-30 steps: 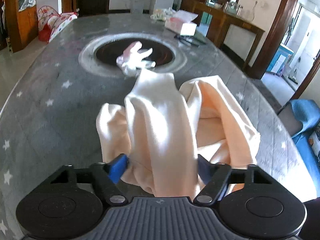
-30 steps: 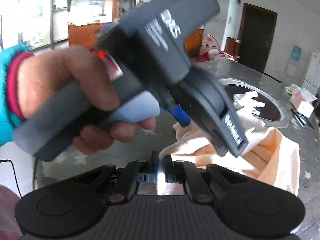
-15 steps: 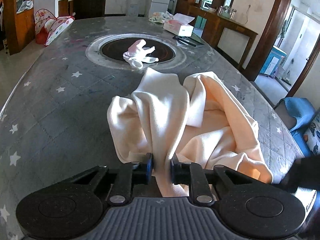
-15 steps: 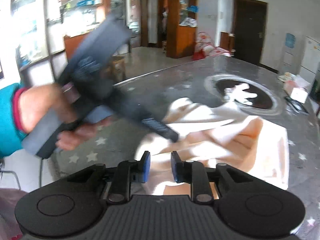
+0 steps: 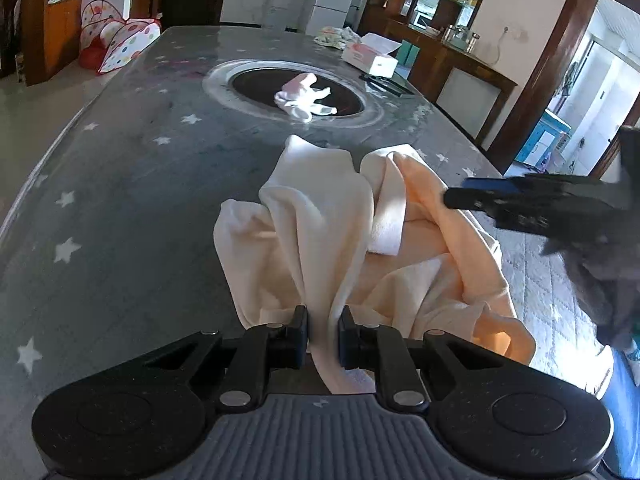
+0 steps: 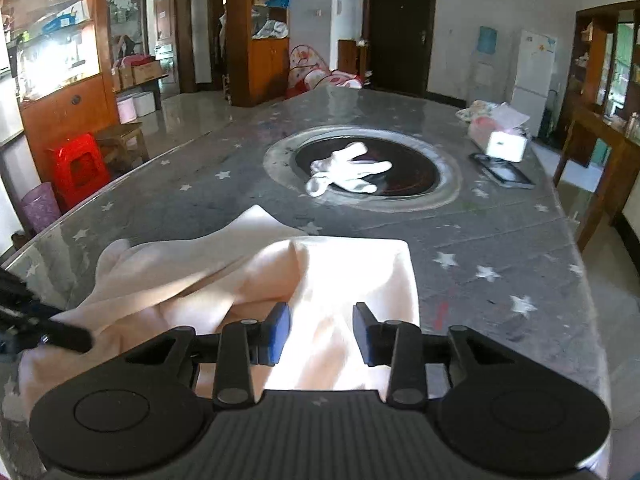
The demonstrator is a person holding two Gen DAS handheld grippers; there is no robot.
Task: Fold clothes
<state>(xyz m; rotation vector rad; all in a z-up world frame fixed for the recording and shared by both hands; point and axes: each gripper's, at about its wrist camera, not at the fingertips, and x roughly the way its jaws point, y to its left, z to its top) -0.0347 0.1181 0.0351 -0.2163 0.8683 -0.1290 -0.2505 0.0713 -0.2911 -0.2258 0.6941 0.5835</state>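
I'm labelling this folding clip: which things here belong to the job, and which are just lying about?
Job: peach garment; left gripper, clamped on a fold; right gripper, open over it.

Lying about: white gloves, tissue box, phone, table.

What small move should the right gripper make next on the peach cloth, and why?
Probably close the right gripper on the fold of the peach cloth lying between its fingers. Its jaws stand open over the fabric, gripping nothing, while the left gripper already pinches a ridge. With both ends held, the crumpled cloth could be lifted and spread on the table.
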